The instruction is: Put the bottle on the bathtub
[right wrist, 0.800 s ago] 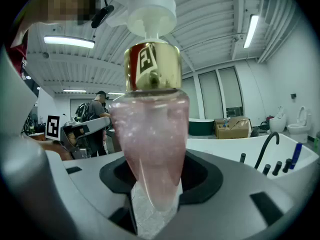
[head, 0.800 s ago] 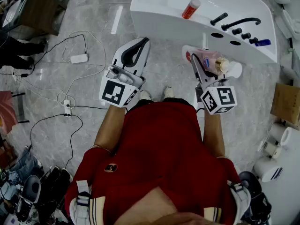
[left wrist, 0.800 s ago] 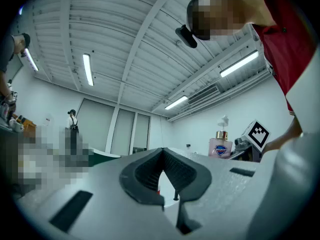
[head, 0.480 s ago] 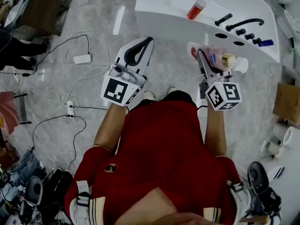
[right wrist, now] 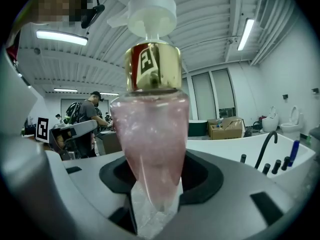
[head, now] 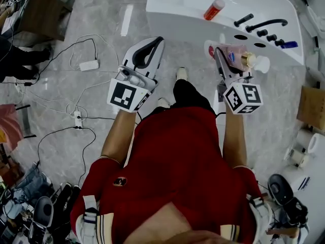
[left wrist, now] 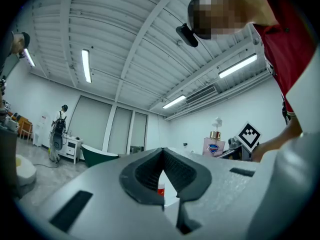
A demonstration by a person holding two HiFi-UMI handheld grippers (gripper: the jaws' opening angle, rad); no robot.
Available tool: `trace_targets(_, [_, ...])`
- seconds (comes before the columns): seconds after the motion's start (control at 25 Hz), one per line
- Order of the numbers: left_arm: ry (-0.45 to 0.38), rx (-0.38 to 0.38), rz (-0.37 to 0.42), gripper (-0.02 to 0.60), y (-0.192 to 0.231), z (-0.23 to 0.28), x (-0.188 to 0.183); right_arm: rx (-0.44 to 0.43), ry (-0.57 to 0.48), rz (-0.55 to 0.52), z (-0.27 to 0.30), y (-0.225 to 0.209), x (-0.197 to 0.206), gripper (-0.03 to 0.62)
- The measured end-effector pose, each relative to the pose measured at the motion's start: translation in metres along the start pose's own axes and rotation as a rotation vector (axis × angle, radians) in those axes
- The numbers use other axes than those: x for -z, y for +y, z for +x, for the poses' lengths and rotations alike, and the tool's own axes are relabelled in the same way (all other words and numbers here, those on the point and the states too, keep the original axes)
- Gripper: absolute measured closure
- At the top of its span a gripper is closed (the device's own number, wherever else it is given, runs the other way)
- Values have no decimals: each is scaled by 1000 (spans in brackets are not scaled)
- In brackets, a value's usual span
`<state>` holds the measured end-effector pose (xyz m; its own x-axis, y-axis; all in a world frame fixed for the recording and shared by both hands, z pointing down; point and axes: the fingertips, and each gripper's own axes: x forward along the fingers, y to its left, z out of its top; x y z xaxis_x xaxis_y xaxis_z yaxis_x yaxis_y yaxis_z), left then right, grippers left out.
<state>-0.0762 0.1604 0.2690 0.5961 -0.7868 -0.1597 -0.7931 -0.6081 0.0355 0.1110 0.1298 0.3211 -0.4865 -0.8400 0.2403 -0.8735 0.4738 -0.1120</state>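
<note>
My right gripper (head: 219,55) is shut on a pink pump bottle (head: 234,58) with a gold collar and a white pump. The bottle lies sideways in the head view, just short of the white bathtub (head: 172,18). In the right gripper view the bottle (right wrist: 150,129) fills the jaws, and the tub's rim (right wrist: 225,146) lies behind it. My left gripper (head: 157,41) hangs over the floor left of the tub, shut on nothing. From the left gripper view I see the closed left gripper (left wrist: 162,151) and the pink bottle (left wrist: 214,146) to its right.
A red bottle (head: 213,9) lies on the tub's deck, near a black faucet (head: 261,24) with knobs and a blue item (head: 287,44). Cables and a power strip (head: 77,119) cross the floor at left. A cardboard box (head: 310,105) and paper rolls (head: 304,142) stand at right.
The person has stepped forward, one foot now ahead. The right gripper with the pink bottle has moved up the view, closer to the tub. The left gripper has barely shifted.
</note>
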Motion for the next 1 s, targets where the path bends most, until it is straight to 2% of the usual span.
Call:
trace_targets(0.52, [53, -73, 21, 575, 55, 60, 19, -29, 31, -82, 82, -42, 0, 375])
trace_targets(1.0, [110, -125, 25, 575, 75, 140, 51, -107, 76, -133, 147, -85, 13, 375])
